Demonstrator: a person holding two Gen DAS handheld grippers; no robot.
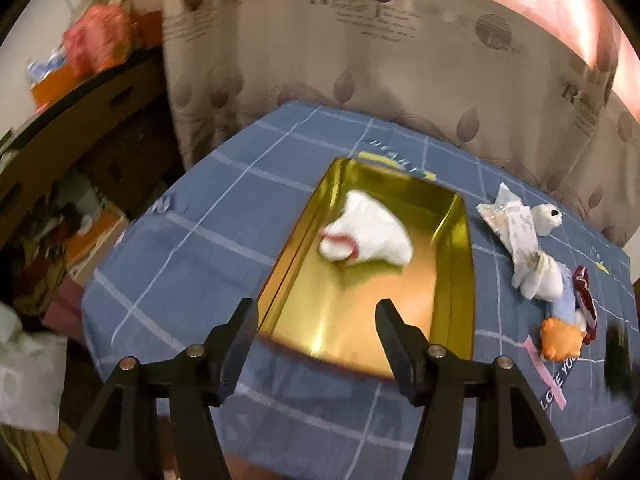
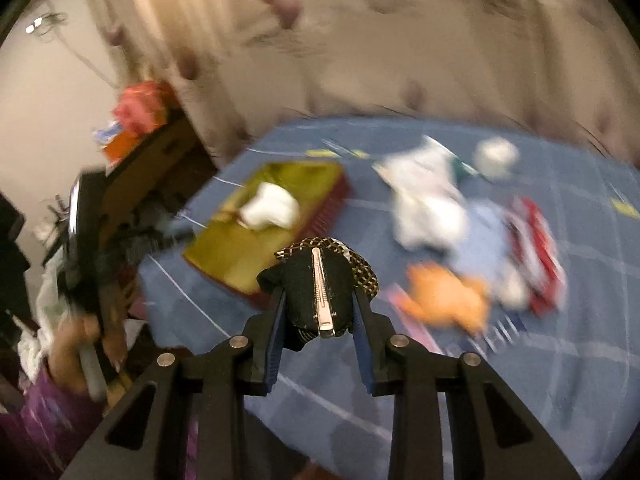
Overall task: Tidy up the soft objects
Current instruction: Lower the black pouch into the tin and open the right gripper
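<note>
Blue checked cloth with pale grid lines and small printed patches is covering the work surface in both views. Beige patterned fabric, possibly a curtain or a covered mattress, is hanging behind it, and a cardboard box with red and orange clutter on top is sitting at the left against a pale wall.

Gold tin tray is lying open on the cloth, holding one white sock with a red trim line. To its right, loose soft items are lying on the cloth: a white patterned cloth piece, a small white plush, an orange plush and a dark red item, all close together (the right wrist view is blurring these badly).

Left gripper is hovering over the near end of the tray, jaws spread wide, nothing between them.

Right gripper is pinching a black fabric hair clip with a silver metal clasp and a checked ribbon edge, held above the cloth, just near of the tray and apart from it.
</note>
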